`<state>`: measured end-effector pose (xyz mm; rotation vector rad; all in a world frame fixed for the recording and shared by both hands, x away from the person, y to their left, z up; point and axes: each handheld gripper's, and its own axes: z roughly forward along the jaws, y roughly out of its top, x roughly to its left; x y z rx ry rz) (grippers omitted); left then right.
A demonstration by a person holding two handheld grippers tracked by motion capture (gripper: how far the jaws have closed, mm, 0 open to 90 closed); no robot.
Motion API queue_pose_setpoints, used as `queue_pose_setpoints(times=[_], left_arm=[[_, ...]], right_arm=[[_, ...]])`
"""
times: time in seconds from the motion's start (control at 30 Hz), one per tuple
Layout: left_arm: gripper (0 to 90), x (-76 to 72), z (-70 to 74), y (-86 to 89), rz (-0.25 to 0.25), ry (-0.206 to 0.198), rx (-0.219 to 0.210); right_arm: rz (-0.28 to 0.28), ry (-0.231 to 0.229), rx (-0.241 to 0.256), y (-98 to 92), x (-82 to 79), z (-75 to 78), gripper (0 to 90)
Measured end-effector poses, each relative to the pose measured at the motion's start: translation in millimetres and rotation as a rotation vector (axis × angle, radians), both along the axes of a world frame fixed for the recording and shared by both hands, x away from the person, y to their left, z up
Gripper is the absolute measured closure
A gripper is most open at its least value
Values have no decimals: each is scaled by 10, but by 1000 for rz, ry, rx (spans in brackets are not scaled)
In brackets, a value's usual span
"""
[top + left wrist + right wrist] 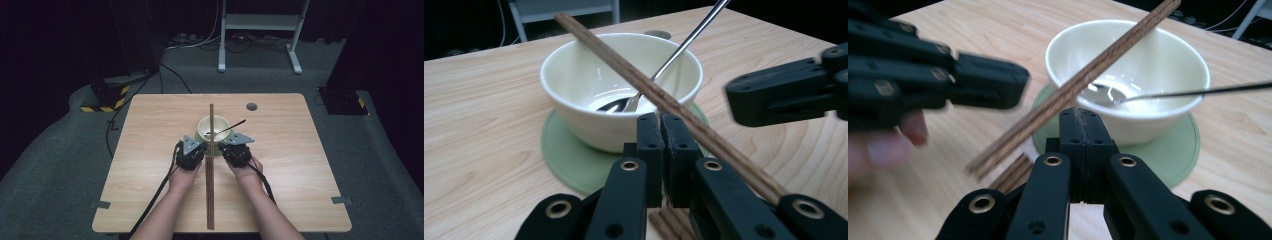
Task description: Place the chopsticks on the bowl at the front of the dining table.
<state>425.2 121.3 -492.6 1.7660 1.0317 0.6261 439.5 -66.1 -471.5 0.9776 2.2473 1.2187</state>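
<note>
Nearest the high view's camera, two bare forearms reach in from the bottom edge over the pale wooden worktop (pixel 150 130). Going left to right: the left gripper (pixel 191 152) sits just left of a long wooden strip (pixel 210 170) that runs from the near edge straight away across the cream bowl (pixel 214 128); the right gripper (pixel 237 150) sits just right of the strip. Both grippers lie close against the bowl's near side.

In the left gripper view its jaws are clenched together with nothing between them, their tips just short of the bowl (pixel 619 85). That view shows what the high one cannot: the strip (pixel 664 100) rests tilted on the bowl's rim and rises clear of the worktop, with a second wooden piece (pixel 671 222) lying flat beneath it by the jaws. The bowl stands on a round green coaster (pixel 569 155), and a metal spoon (pixel 674 55) leans inside it, its handle out over the far rim.

The right gripper view likewise shows its own jaws pressed shut on nothing, the strip (pixel 1073 85) crossing to their left, the spoon (pixel 1168 93) pointing right, and the blurred left gripper (pixel 933 75) beyond.

Wide bare wood lies open on both sides of the bowl; a small dark round inset (pixel 251 106) sits near the far edge.
</note>
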Motion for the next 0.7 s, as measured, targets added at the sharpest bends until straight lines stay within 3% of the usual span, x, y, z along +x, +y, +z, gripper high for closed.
queue_pose_setpoints(times=[0.1,0.27,0.7], left_arm=[[861,43,17,-3,3,-5,-31],[853,70,22,4,15,-3,-45],[851,112,-26,-54,12,13,-36]], right_arm=[[-5,10,-16,84,64,-10,900],[-20,10,-35,141,113,-31,896],[-37,24,-26,165,163,-58,893]])
